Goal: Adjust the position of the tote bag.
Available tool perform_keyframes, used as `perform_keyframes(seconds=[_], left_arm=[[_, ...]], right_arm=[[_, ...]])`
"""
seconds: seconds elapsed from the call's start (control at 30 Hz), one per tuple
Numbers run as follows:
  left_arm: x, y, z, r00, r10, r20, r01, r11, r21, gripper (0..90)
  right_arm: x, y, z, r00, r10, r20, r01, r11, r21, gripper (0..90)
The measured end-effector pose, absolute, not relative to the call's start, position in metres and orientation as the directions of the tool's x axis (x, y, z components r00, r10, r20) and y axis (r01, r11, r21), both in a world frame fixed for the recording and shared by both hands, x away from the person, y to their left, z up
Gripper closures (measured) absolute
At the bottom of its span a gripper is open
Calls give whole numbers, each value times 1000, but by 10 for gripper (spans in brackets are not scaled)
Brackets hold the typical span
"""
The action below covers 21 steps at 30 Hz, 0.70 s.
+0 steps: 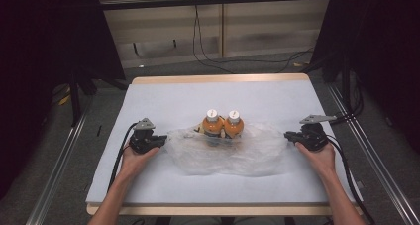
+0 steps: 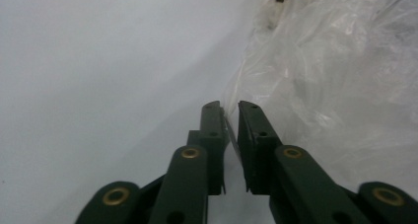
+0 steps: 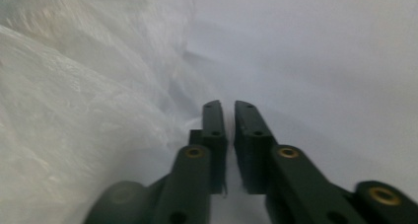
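The clear plastic bag lies crumpled and spread flat at the middle of the table, a little nearer the person than the far edge. Two orange bottles with white caps stand upright side by side at the bag's far rim, touching each other; whether they stand in the bag or on it cannot be told. The left gripper rests at the bag's left edge, held in the left hand; in the left gripper view its jaws stand a narrow slit apart with a thin edge of the bag running between them, and the pads do not look pressed on it. The right gripper sits at the bag's right edge in the right hand; in the right gripper view its jaws are likewise a slit apart, with the bag just to their left and only table cloth between them
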<state>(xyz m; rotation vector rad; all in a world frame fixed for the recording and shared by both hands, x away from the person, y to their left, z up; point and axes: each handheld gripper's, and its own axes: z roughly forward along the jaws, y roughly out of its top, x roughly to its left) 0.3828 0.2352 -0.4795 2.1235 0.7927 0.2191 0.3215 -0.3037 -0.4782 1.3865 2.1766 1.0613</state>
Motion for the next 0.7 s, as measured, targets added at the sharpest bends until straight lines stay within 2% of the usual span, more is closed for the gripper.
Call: perform_keyframes(seconds=[0.07, 0.17, 0.33, 0.47, 0.6, 0.7], left_arm=[[381, 236, -475, 772, 624, -119, 467, -431, 772, 729], [381, 244, -469, 757, 637, -146, 469, -374, 800, 639], [379, 259, -455, 727, 665, -171, 465, -293, 835, 503], [377, 269, -440, 713, 674, -195, 444, -219, 869, 495], [370, 267, -421, 728, 669, -151, 388, -220, 895, 501], [366, 256, -409, 767, 628, -131, 346, -233, 909, 553]], right_arm=[[319, -304, -472, -457, 884, 100, 600, 223, 768, 761], [313, -308, -463, -451, 885, 115, 565, 184, 805, 644], [306, -307, -453, -464, 877, 122, 534, 167, 829, 562], [303, -303, -442, -481, 869, 118, 500, 161, 851, 546], [299, -297, -428, -498, 860, 110, 465, 158, 871, 518], [298, -292, -421, -520, 848, 104, 445, 165, 880, 520]])
